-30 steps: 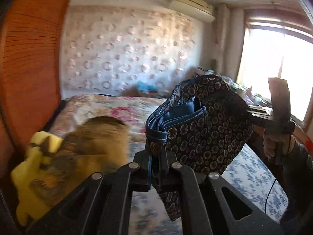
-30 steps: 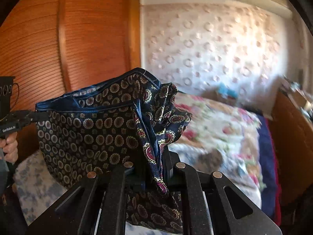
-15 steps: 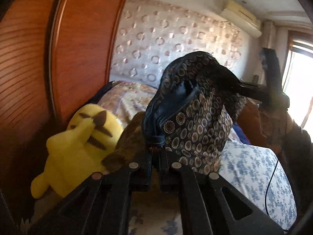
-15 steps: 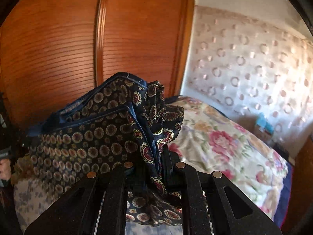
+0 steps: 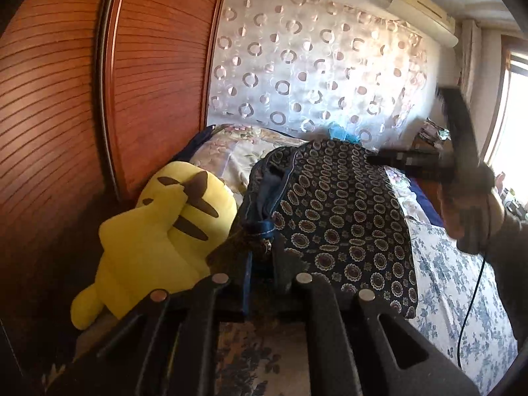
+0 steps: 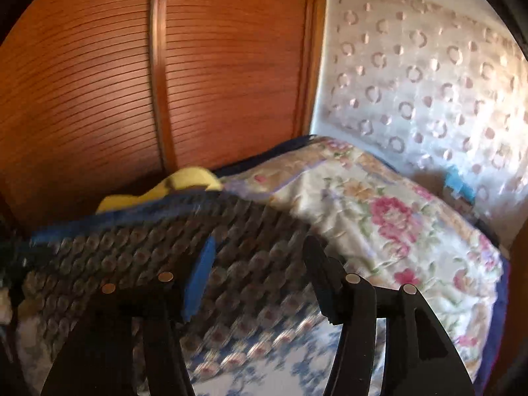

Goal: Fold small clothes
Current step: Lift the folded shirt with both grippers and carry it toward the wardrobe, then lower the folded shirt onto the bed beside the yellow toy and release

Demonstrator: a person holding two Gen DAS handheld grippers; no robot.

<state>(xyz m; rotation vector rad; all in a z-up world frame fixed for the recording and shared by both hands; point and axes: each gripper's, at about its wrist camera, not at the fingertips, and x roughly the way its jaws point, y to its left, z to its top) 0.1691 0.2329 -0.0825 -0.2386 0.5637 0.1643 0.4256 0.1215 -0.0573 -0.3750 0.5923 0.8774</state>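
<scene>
A: Shorts (image 5: 336,217)?
B: Dark navy w/ round medallions. Lay spread on the bed, near-left part, waistband end toward the left tongs. Blurred in the right wrist view, but same spot (image 6: 132,257).

A: Left gripper (image 5: 262,264)?
B: Sat at the waistband corner, blue hem hanging down btwn the fingers. Looked only narrowly apart; couldn't tell if actually clamped on the cloth.

A: Right gripper (image 6: 260,264)?
B: Tongs wide apart, nothing btwn them, low over the shorts' right side. Seen from the left cam as a blurred black shape above the far-right edge of the cloth, w/ the hand (image 5: 468,208) gripping the handle.

A: Around the shorts?
B: Yellow plush toy (image 5: 158,241) just left, touching the waistband side. Blue-floral sheet (image 5: 455,290) underneath and to the right. Pink-flowered quilt (image 6: 379,204) farther back.

A: Beyond that?
B: Slatted wooden wardrobe (image 5: 66,99) along the left. Ring-patterned curtain (image 5: 313,76) on the far wall, AC unit (image 5: 422,6) above it.
</scene>
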